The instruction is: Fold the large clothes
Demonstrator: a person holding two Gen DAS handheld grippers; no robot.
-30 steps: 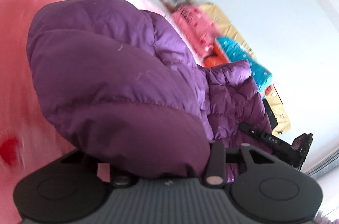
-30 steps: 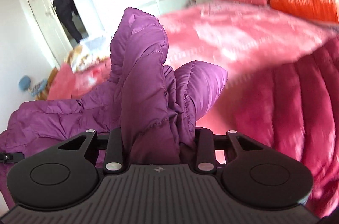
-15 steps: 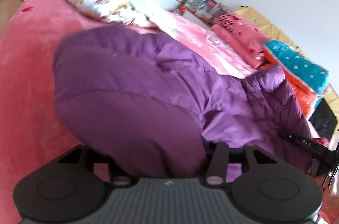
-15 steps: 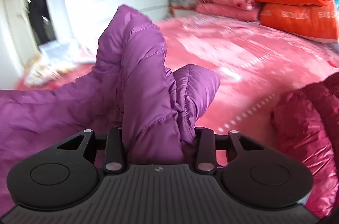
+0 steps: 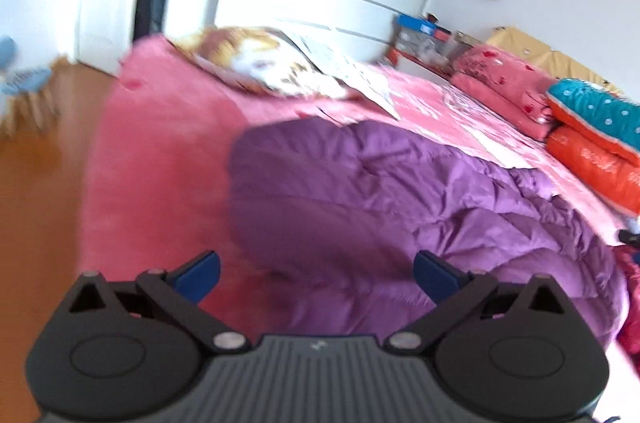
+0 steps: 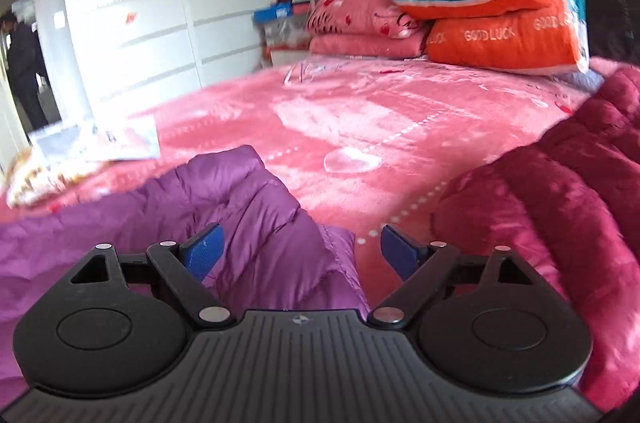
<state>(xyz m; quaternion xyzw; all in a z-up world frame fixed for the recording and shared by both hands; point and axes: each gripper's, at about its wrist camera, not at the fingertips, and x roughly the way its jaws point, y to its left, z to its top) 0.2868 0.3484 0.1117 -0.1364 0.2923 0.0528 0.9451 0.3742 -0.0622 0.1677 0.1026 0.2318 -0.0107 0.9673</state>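
A purple puffer jacket lies in a folded heap on the pink bed cover. My left gripper hovers just short of its near edge, its jaws opening wide, blue pads bare and free of the fabric. In the right wrist view the same purple jacket lies under and ahead of my right gripper, whose jaws are opening too. Fabric sits between the blue pads, and neither pad presses on it.
A dark red puffer jacket lies on the bed to the right. Stacked folded quilts and pink bedding line the headboard. Papers and a patterned cloth rest at the bed's far corner. A person stands in the doorway; wooden floor at left.
Both grippers held bunches of the purple jacket up off the bed; both have let go, spread wide and sunk, and the jacket now lies folded on the cover.
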